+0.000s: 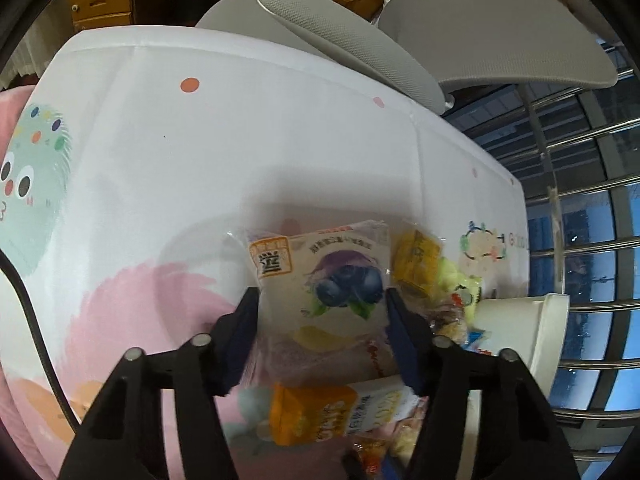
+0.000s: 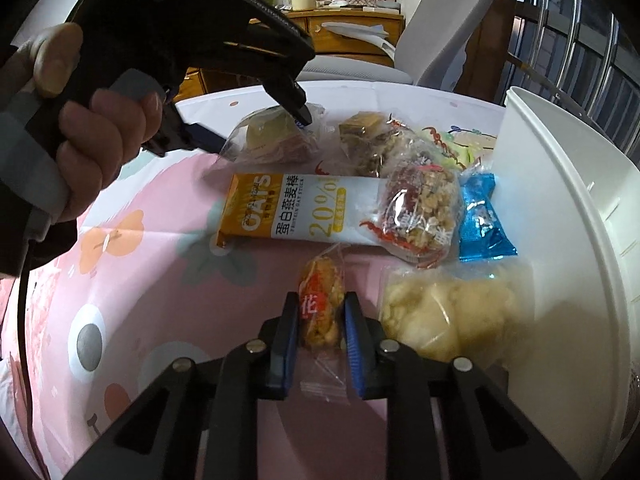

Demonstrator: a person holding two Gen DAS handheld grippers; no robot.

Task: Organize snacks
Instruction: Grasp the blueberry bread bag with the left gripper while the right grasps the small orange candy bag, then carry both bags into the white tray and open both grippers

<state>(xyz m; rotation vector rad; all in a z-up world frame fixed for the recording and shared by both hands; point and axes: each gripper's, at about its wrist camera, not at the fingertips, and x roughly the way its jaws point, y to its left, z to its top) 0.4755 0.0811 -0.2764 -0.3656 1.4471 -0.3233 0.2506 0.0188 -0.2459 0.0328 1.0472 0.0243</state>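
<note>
Two grippers work a heap of wrapped snacks on a printed cloth: low in the left wrist view, the left gripper (image 1: 322,312) has its pads pressed on either side of a blueberry-printed packet (image 1: 332,280), with an oat bar (image 1: 340,408) lying just below it. In the right wrist view the right gripper (image 2: 320,320), bottom centre, is pinched narrow on a small clear-wrapped orange snack (image 2: 322,300). Beside it lies a pale yellow packet (image 2: 432,320), and a white container (image 2: 560,208) fills the right side, while a hand (image 2: 80,140) holds the other gripper at upper left.
</note>
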